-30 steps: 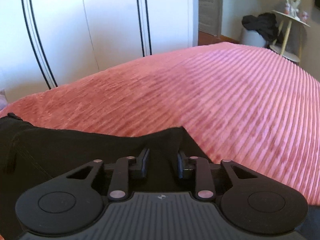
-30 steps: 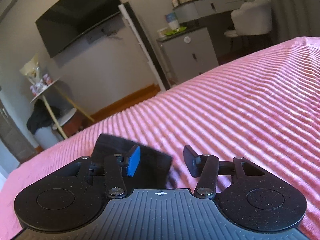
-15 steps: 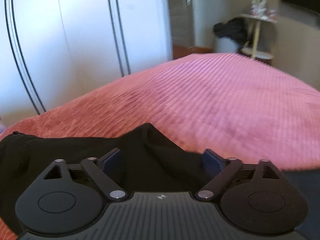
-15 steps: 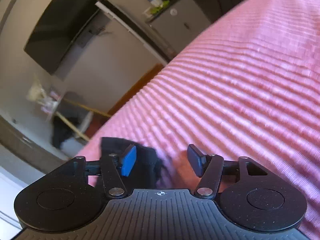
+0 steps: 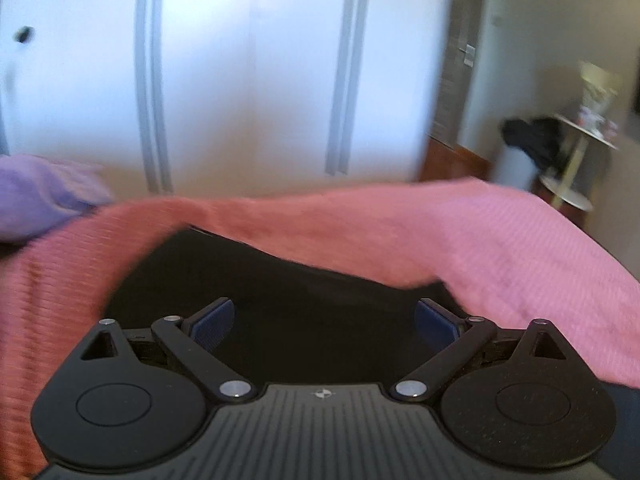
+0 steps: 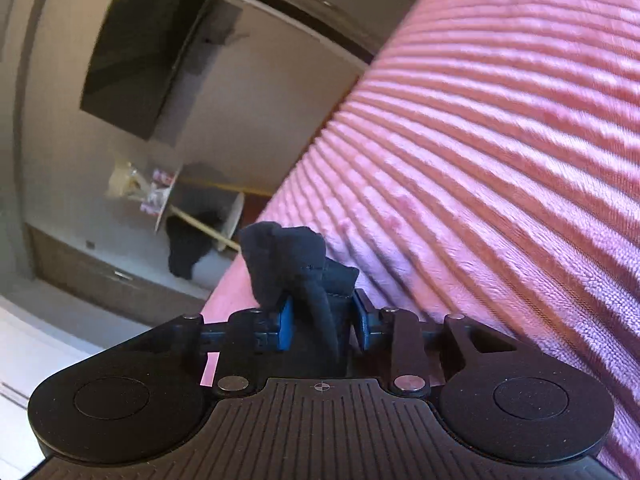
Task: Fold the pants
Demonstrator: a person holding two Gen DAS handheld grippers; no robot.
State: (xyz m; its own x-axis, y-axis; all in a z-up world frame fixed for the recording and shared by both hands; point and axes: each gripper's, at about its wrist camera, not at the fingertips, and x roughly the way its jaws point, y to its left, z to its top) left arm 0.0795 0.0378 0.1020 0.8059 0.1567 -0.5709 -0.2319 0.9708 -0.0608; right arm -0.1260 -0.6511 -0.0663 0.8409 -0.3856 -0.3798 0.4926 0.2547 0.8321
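Observation:
Black pants (image 5: 280,280) lie on the pink ribbed bedspread (image 5: 500,248). In the left wrist view my left gripper (image 5: 324,316) hovers just above the dark cloth, jaws open wide, with no fabric pinched between its blue pads. In the right wrist view, which is rolled to one side, my right gripper (image 6: 324,316) is closing. A bunched end of the pants (image 6: 284,256) fills the gap between its blue pads and sticks up beyond them. The pads press on this wad above the bedspread (image 6: 500,160).
White wardrobe doors (image 5: 248,80) stand behind the bed. A purple pillow (image 5: 36,196) lies at the left edge. A small round side table (image 5: 580,136) and a bin draped with dark clothing (image 5: 528,140) stand past the bed's far corner. A wall TV (image 6: 140,60) hangs beyond.
My left gripper opened wide, let the pants go, and rose while swinging left. My right gripper rolled sideways and closed onto a bunched end of the pants.

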